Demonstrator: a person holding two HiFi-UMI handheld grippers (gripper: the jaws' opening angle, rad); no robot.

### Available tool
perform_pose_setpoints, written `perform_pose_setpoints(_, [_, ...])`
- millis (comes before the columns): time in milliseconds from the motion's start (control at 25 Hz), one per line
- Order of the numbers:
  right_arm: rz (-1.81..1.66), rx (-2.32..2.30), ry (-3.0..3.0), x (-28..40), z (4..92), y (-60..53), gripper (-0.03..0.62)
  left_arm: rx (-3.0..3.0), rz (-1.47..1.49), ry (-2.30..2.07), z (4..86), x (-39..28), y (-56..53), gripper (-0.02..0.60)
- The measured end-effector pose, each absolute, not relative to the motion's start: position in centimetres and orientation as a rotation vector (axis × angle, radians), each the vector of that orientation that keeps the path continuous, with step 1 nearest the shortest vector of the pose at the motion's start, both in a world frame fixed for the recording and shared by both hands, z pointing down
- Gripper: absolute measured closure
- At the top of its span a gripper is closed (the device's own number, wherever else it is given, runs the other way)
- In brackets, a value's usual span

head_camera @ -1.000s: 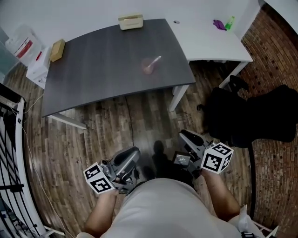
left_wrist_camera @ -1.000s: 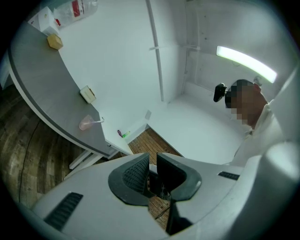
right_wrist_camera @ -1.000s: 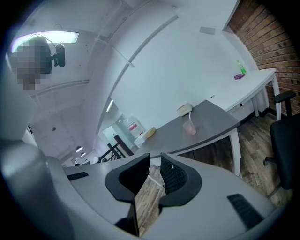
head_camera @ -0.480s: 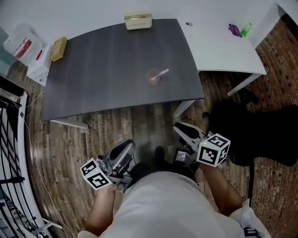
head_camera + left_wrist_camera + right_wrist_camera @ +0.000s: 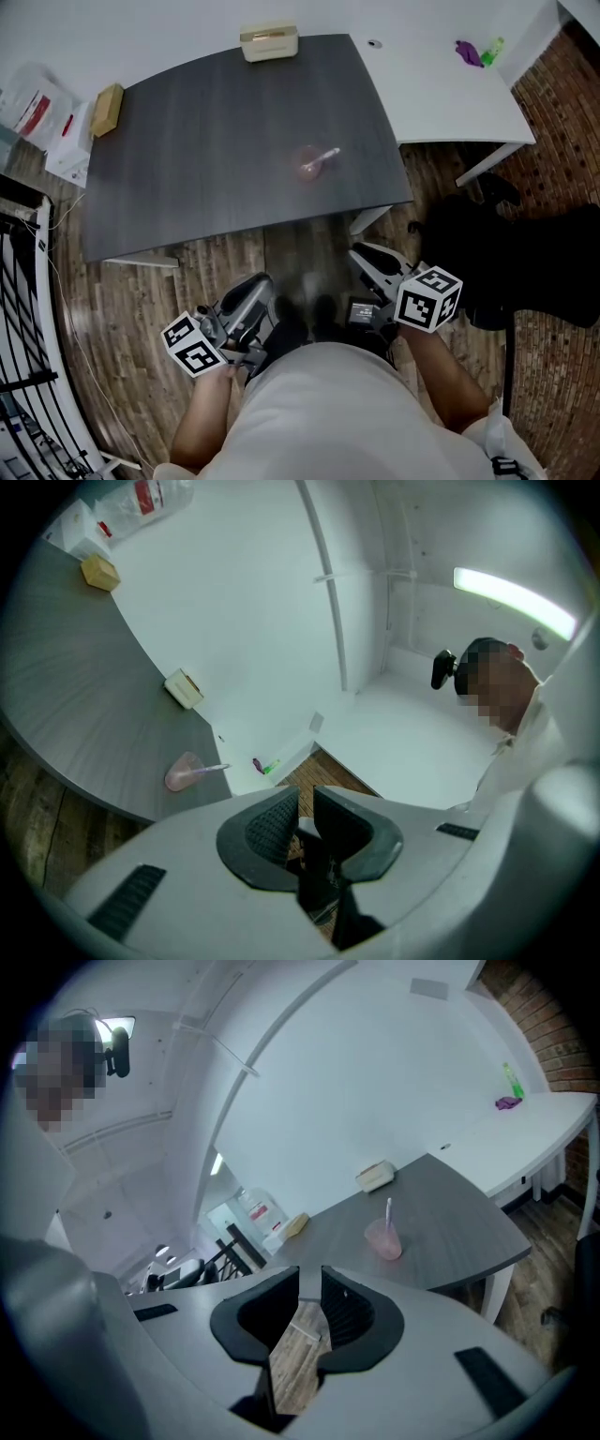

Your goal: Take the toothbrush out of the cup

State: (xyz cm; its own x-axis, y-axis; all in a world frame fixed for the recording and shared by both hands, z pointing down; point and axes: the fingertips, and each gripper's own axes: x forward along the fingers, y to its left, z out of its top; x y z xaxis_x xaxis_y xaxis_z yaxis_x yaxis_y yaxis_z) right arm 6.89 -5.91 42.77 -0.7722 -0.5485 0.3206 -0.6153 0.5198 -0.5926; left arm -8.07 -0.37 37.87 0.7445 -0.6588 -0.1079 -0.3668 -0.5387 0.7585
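Your left gripper (image 5: 251, 295) and right gripper (image 5: 375, 264) both hang low in front of your body, over the brown wood-plank floor (image 5: 216, 253) and short of the near edge of the dark grey curved table (image 5: 206, 141). In the left gripper view, the left gripper (image 5: 305, 817) has its two dark ribbed pads drawn close, with only a thin slit between them and nothing in it. In the right gripper view, your right gripper (image 5: 309, 1307) shows a slightly wider gap with only floor planks behind it, so it too grips nothing. The translucent pink plastic cup (image 5: 307, 165) stands upright on the table towards its right side, well apart from both grippers. The white-handled toothbrush (image 5: 326, 155) sits inside it, its handle rising out of the rim and leaning to the right. A beige rectangular box (image 5: 269, 43) sits at the table's far edge, and a small tan block (image 5: 105, 108) lies near its left corner. To the right, a white desk (image 5: 450, 94) adjoins the table, carrying a small purple item (image 5: 468, 51) beside a green one (image 5: 491, 48).
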Motion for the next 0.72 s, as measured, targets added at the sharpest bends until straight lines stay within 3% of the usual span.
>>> perform_pose_setpoints(720, [1.029,1.272,-2.571,5.8,42.9,-8.2,0.540,2.222,-0.410,-0.646,39.2,-10.9,-3.7,0.529])
